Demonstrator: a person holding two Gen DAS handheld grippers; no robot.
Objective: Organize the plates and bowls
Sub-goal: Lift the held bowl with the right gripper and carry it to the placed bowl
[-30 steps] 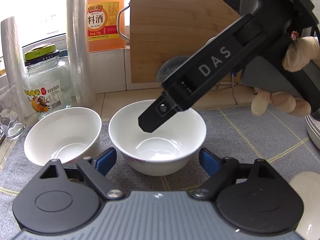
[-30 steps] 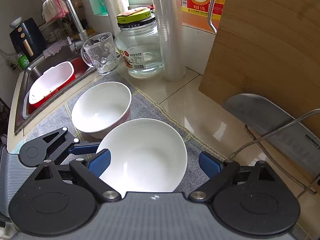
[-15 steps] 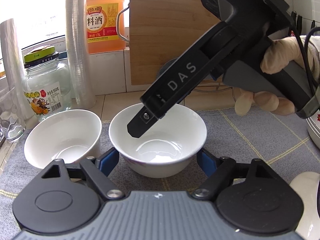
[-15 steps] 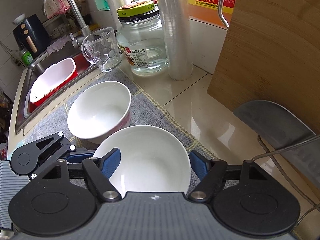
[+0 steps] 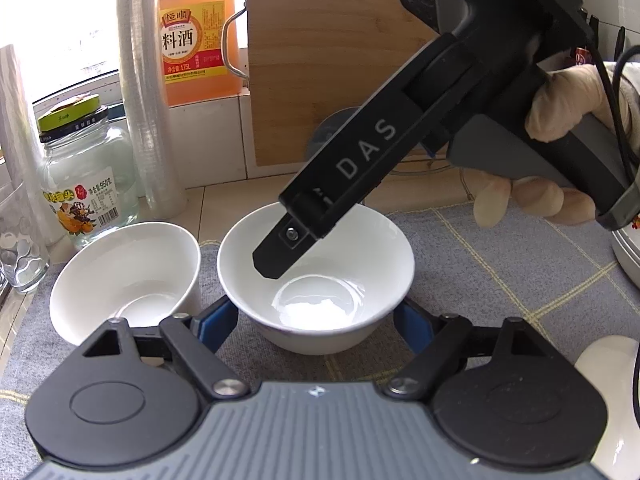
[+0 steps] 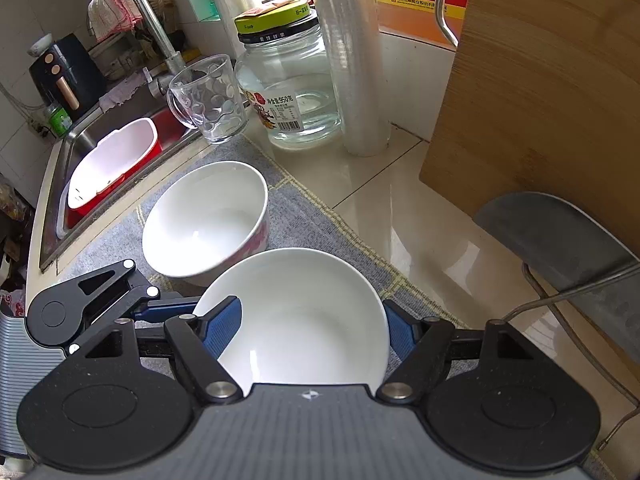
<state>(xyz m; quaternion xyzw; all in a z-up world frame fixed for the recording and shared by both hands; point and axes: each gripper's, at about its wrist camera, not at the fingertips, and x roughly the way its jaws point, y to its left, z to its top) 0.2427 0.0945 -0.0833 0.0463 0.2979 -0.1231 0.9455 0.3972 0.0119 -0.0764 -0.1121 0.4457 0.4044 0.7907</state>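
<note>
Between the blue pads of the right gripper [image 6: 312, 330] a white bowl [image 6: 296, 316] is sitting, and the pads are pressing on its rim from both sides, one at each edge, having just closed in on it. From the other camera this tool is reaching down across the bowl [image 5: 316, 276], a gloved hand [image 5: 560, 152] wrapping its handle. The left gripper [image 5: 316, 320] is flanking the same bowl lower down, its pads standing just beside the wall; whether they are touching cannot be told, so it is reading as apart rather than clamped (its jaws were narrowing a moment ago). That bowl is resting on a grey checked mat [image 6: 320, 208]. Just beside it a second white bowl [image 6: 206, 220] with a pink pattern is standing on the mat too. Farther out a dimpled glass mug [image 6: 208, 100], a lidded glass jar [image 6: 288, 88], a roll of clear film [image 6: 356, 60], an orange cooking-wine bottle [image 5: 196, 40] and a wooden cutting board [image 6: 540, 100] are lining the counter, with a sink [image 6: 80, 148] beyond.
</note>
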